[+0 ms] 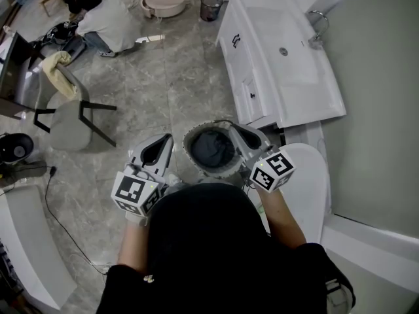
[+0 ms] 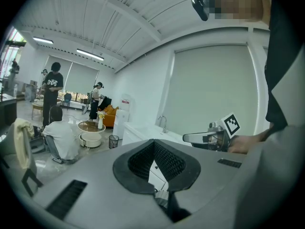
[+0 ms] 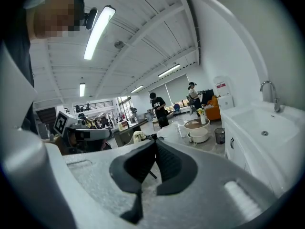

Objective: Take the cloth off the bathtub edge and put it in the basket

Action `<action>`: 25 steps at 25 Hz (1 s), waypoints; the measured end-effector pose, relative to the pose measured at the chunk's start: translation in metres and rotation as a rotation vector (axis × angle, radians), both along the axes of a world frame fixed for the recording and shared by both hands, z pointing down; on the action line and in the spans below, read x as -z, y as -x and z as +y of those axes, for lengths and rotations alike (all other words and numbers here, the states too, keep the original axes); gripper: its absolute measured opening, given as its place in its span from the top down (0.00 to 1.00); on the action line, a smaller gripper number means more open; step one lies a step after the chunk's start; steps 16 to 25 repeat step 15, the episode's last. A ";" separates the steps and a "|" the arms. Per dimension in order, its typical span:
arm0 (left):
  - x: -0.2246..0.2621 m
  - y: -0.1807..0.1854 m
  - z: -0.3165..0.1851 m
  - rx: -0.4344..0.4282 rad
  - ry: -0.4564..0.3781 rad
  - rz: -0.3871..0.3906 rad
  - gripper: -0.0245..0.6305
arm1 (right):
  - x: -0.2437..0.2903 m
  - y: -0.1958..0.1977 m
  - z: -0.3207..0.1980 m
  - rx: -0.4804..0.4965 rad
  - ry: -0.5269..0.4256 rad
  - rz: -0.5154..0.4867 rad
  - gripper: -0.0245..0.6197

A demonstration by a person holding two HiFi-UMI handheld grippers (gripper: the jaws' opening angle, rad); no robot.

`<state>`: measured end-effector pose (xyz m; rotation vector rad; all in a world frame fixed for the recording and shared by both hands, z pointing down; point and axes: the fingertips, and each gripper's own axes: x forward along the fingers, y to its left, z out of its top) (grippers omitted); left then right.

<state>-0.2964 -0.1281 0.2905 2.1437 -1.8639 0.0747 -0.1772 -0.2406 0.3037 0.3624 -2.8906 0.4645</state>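
Cloth (image 1: 211,148) dark, inside basket (image 1: 188,150) on floor (image 1: 163,77). Left hand-held gripper (image 1: 163,142) beside basket, jaws pressed together, empty. Right hand-held gripper (image 1: 239,133) at basket rim, likewise pressed together, empty.

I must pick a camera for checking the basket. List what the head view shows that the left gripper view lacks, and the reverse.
Head view only: the basket with a dark cloth inside it. Left gripper view only: a close look along the left gripper, jaws closed together and empty, and a standing person in black. Both: the right gripper, the sink counter, the crouching person in white.
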 end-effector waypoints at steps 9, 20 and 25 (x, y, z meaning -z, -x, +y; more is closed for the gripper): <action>0.002 -0.008 0.001 -0.002 0.002 -0.001 0.94 | -0.003 -0.008 0.001 -0.004 0.008 0.004 0.97; 0.001 -0.008 0.007 0.003 0.010 0.000 0.94 | -0.006 -0.009 0.005 -0.005 0.024 0.005 0.97; 0.001 -0.008 0.007 0.003 0.010 0.000 0.94 | -0.006 -0.009 0.005 -0.005 0.024 0.005 0.97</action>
